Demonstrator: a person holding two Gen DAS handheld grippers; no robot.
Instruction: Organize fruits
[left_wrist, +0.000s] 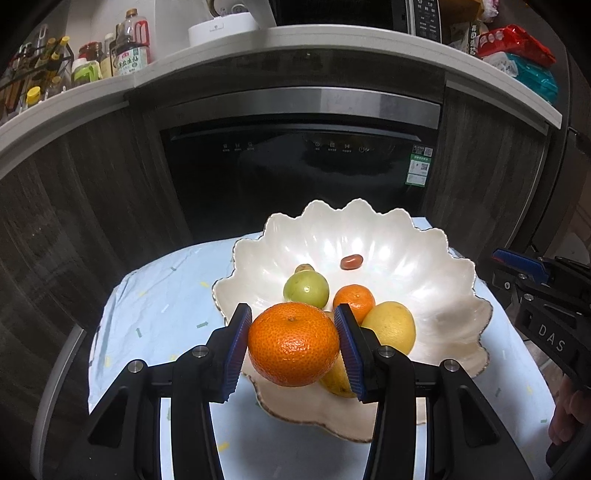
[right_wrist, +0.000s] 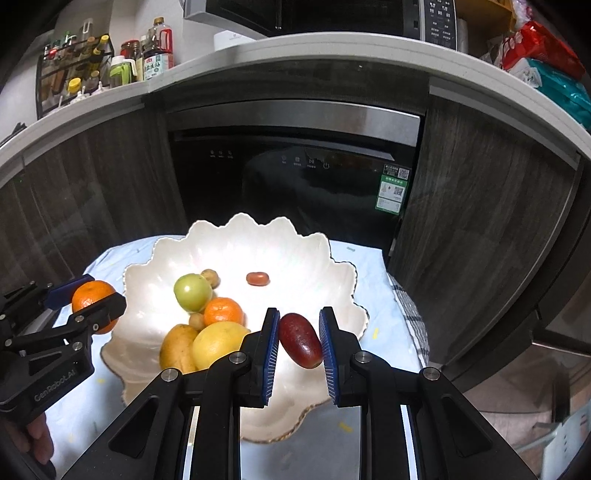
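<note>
Nearest the left wrist camera, the left claw (left_wrist: 293, 345) is clenched on a large orange (left_wrist: 293, 343), its blue pads pressing both sides of the fruit. The orange hangs over the near-left rim of the scalloped white bowl (left_wrist: 424, 273), not yet inside it. In the right wrist view, the right claw (right_wrist: 298, 341) grips a dark red oblong fruit (right_wrist: 300, 340), whose long axis runs slantwise between the pads, upper end toward the left pad. That fruit hangs above the near part of the bowl, right of the pile.

Just beyond both claws, the bowl sits on a pale patterned cloth (left_wrist: 162, 295) covering the surface, filling most of it toward the far-right edge. Inside, near to far: a yellow fruit (right_wrist: 218, 343) beside a mango-like fruit (right_wrist: 177, 347), a small orange (right_wrist: 223, 310), a green fruit (right_wrist: 192, 291), a small brown fruit (right_wrist: 210, 277), and a small red fruit (right_wrist: 257, 278) alone toward the far side.

The move probably turns on this: the open bowl floor lies forward and right of the pile, directly ahead of the right claw, so its fruit is nearer a free spot. The left claw's orange must travel forward and rightward past the rim, and the pile sits in its way.

Behind stands a dark dishwasher (left_wrist: 295, 166).
</note>
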